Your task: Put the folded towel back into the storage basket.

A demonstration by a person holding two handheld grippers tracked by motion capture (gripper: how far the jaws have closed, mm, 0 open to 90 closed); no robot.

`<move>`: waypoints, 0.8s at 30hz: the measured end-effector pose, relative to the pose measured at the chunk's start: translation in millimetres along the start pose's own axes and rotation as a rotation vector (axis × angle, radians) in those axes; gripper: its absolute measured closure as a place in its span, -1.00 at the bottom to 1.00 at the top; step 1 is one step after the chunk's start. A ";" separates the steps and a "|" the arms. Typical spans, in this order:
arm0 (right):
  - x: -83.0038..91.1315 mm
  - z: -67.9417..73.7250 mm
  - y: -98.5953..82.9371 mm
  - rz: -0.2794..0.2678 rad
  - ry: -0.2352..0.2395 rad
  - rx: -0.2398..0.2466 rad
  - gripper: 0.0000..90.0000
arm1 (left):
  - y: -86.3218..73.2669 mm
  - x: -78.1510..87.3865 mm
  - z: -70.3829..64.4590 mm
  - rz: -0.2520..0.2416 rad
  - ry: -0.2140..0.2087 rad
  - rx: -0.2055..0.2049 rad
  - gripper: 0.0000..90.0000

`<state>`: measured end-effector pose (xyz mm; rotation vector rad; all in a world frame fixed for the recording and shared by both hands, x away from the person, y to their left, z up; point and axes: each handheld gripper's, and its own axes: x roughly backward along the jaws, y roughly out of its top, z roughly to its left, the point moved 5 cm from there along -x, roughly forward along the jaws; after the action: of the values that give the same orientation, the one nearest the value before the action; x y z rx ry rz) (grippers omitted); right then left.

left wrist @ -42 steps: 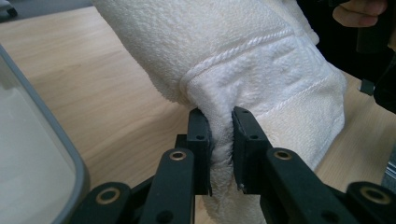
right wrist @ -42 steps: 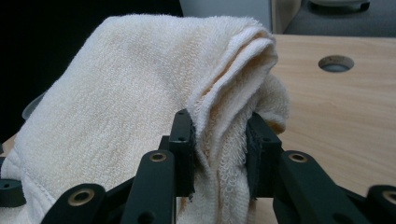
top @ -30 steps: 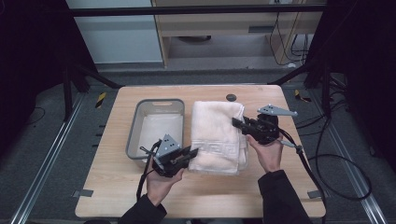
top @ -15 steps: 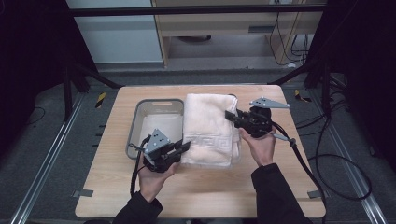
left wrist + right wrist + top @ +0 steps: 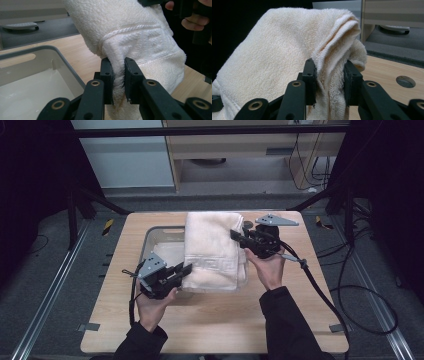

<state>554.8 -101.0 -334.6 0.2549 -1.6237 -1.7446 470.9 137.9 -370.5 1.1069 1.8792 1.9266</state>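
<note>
L gripper point(image 5: 117, 72): jaws pinching a bunched fold of the towel point(image 5: 130, 30), cloth squeezed in the gap, grip looks firm. In the high view the L gripper point(image 5: 181, 271) sits at the towel's point(image 5: 215, 252) 8 o'clock corner. R gripper point(image 5: 329, 75): jaws also clamped on a thick multi-layer edge of the towel point(image 5: 274, 55), loops bulging between them. In the high view the R gripper point(image 5: 237, 236) bites the towel's 2 o'clock side, with the grey plate on top.

Towel: folded, cream, held up off the table point(image 5: 220, 325) between both grippers. It hangs partly over the right half of the grey bin point(image 5: 150, 237), with its right part over bare wood. Bin is at 9 o'clock of the towel; the L gripper view shows the bin point(image 5: 37, 75) with no cloth inside and a pale floor. Small dark round hole point(image 5: 405, 81) in the tabletop at 3 o'clock of the R jaws.

Progress, as I judge it: grasp done, lift done, carry towards the bin approx halfway. Left to do: shift the towel further to 9 o'clock till centred over the bin, lower it in, let go w/ both, pull back. Towel looks wider than the bin opening, so it may need tucking; can't tell for sure.
</note>
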 end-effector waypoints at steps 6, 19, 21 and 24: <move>-10.3 8.0 6.3 0.002 0.004 0.011 0.52 | 0.1 4.2 8.4 -0.005 0.020 0.010 0.74; -33.4 26.5 24.0 0.005 0.019 0.038 0.52 | 2.7 19.8 29.6 -0.038 0.065 0.040 0.74; -37.1 29.8 26.7 0.003 0.020 0.045 0.52 | 3.5 22.6 33.3 -0.044 0.071 0.045 0.74; -43.1 34.3 30.0 0.001 0.026 0.050 0.52 | 4.4 26.6 39.0 -0.051 0.081 0.054 0.74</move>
<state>576.3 -45.7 -314.4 0.2989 -1.6504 -1.6947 479.2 183.6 -361.4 1.0003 1.9930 1.9303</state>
